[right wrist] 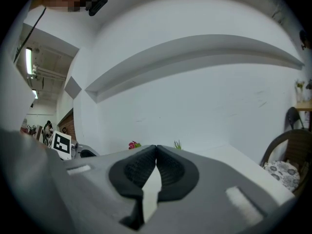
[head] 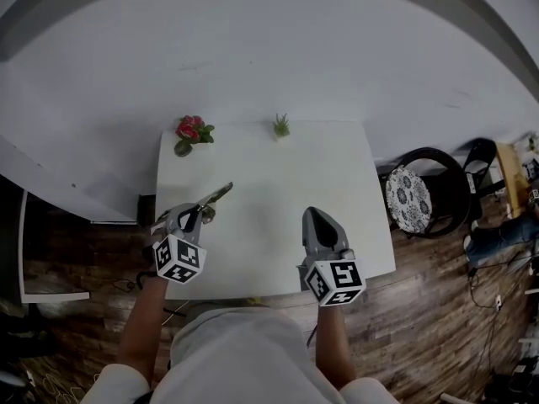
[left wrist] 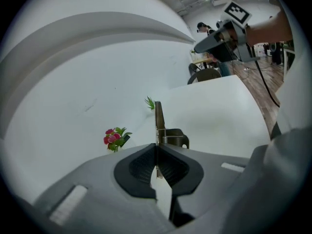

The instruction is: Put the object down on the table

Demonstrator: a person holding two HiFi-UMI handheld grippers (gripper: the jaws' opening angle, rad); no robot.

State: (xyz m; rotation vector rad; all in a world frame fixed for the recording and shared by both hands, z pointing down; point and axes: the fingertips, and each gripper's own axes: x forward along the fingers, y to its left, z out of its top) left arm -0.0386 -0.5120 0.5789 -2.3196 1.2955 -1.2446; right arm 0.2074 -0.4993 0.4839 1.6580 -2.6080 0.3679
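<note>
White table [head: 278, 175] below — left gripper [left wrist: 156, 149] jaws tight on metal clip [left wrist: 159, 122], right gripper [right wrist: 156, 149] jaws together, empty

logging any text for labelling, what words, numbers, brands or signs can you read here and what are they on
No words, numbers or brands can be read in any view.
Left cube on the left gripper: black-and-white square code only, no letters.
Right cube on the right gripper: the same.
Metal clip: no print visible.
</note>
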